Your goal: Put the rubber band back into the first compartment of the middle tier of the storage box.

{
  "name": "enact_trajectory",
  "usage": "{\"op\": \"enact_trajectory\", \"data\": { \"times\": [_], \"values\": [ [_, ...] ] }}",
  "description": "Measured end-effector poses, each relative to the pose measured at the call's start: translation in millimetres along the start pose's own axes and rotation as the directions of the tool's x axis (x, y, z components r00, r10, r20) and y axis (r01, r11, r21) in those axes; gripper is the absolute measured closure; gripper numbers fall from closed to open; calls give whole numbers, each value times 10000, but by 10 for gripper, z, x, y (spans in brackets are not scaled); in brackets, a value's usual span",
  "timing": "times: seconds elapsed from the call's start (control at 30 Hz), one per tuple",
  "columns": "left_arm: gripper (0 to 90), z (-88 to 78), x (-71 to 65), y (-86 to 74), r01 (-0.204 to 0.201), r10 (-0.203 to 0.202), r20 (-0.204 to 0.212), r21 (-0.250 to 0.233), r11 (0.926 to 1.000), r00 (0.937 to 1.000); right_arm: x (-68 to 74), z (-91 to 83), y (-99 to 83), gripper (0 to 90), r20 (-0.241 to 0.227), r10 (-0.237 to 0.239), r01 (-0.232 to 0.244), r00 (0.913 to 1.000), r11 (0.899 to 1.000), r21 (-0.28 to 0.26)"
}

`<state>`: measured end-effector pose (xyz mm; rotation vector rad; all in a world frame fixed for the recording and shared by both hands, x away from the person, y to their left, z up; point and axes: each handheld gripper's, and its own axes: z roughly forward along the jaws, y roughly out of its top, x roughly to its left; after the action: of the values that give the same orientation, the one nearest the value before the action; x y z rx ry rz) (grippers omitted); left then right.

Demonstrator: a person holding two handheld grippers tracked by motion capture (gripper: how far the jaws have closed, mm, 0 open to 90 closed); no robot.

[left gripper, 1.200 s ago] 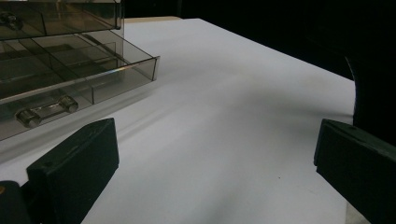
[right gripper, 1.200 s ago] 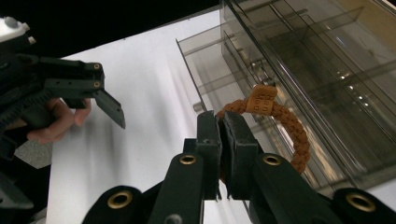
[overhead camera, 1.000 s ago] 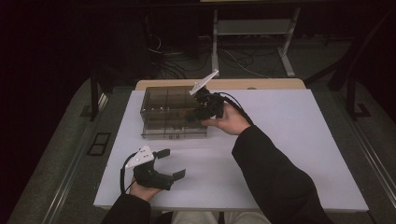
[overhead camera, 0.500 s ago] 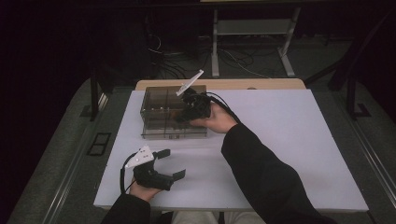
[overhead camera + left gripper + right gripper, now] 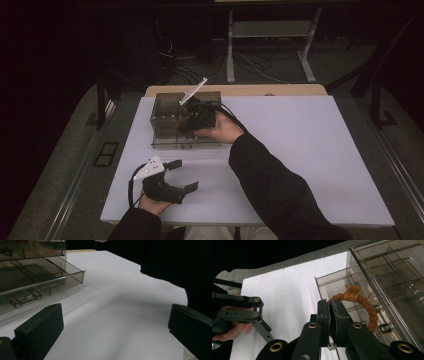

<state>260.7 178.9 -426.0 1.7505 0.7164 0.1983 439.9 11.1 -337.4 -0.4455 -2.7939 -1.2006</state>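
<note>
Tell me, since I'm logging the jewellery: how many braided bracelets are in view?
1: an orange-brown braided cord bracelet, pinched in the right tongs over the open drawer of the smoky clear plastic organiser box. Others may be hidden in its tinted compartments.

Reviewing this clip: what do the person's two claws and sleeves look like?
Both claws, left claw and right claw, are black with blocky jaws, brass-coloured rivets at the linkages, and a pale three-cornered plate on top. Black cables trail from each. The person wears dark long sleeves.
</note>
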Motion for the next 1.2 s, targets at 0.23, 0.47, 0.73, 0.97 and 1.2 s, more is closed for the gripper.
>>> {"op": "enact_trajectory", "data": {
  "times": [0.23,0.47,0.73,0.97,1.2],
  "values": [
    [0,3,1,0,15,-15,7,16,10000,10000,-12,102,31,846,-74,25,-26,10000,9999,-128],
    [0,1,0,0,38,-38,4,-1,10000,10000,-13,211,66,846,-71,-52,50,10000,9997,-252],
    [0,-3,7,3,25,-25,7,-28,10000,10000,-33,365,76,845,-22,-53,53,10000,9997,-247],
    [0,-3,8,2,37,-37,3,-26,10000,10000,-28,521,83,845,-72,-156,156,9999,9999,0],
    [0,-1,6,2,73,-73,30,-40,10000,10000,-35,640,67,845,-56,-212,213,9998,9996,171]
  ]
}}
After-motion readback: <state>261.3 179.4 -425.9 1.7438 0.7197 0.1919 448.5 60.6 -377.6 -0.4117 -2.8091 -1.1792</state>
